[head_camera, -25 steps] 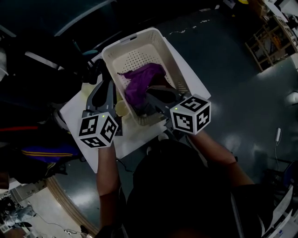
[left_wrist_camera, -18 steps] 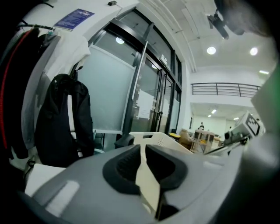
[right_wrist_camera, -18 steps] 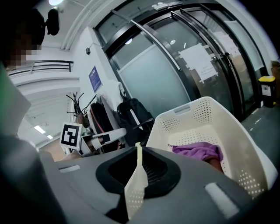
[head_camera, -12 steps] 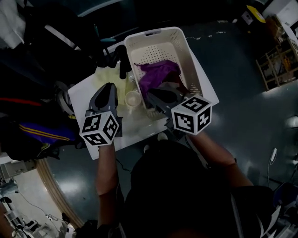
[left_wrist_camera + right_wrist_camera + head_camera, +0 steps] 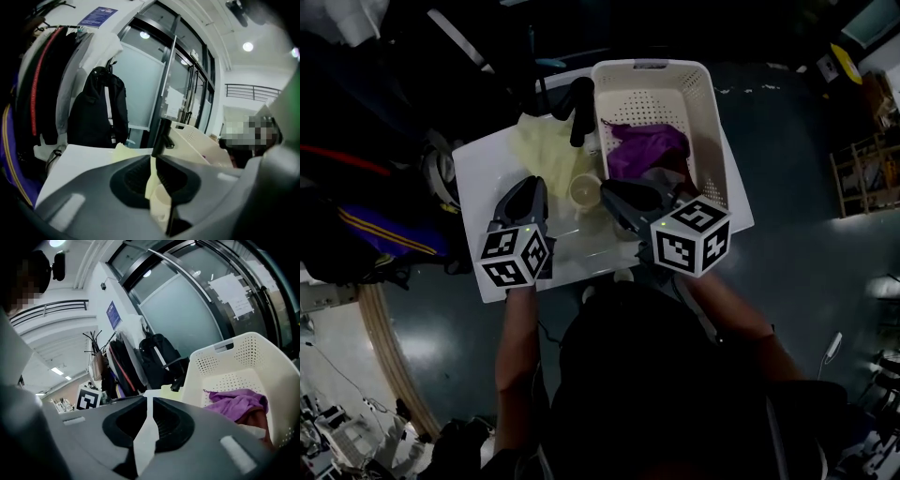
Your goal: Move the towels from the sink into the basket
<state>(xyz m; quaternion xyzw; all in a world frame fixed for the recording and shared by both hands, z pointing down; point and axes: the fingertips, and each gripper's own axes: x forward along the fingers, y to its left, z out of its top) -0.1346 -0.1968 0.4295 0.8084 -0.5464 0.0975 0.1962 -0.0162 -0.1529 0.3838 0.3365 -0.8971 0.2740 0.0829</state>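
A pale yellow towel (image 5: pixel 546 150) (image 5: pixel 123 152) lies in the white sink (image 5: pixel 487 178) beside the black faucet (image 5: pixel 579 108) (image 5: pixel 161 136). The cream basket (image 5: pixel 712 122) (image 5: pixel 225 362) stands to the right. It holds a purple towel (image 5: pixel 642 150) (image 5: pixel 234 404) and a reddish-brown one (image 5: pixel 675 173) (image 5: pixel 255 420). My left gripper (image 5: pixel 530 183) (image 5: pixel 153 161) hovers shut and empty just short of the yellow towel. At the basket's near left corner my right gripper (image 5: pixel 609 192) (image 5: pixel 147 404) is also shut, with nothing in it.
A small pale cup (image 5: pixel 584 191) (image 5: pixel 159 201) stands on the sink top between the two grippers. Coats and bags hang on a rack at the left (image 5: pixel 356 225) (image 5: pixel 98 108). Dark floor surrounds the unit, and glass doors stand behind it.
My right gripper has drawn back out of the basket, away from the purple towel, to its near corner. The left gripper stays over the sink top. The yellow towel has come into view.
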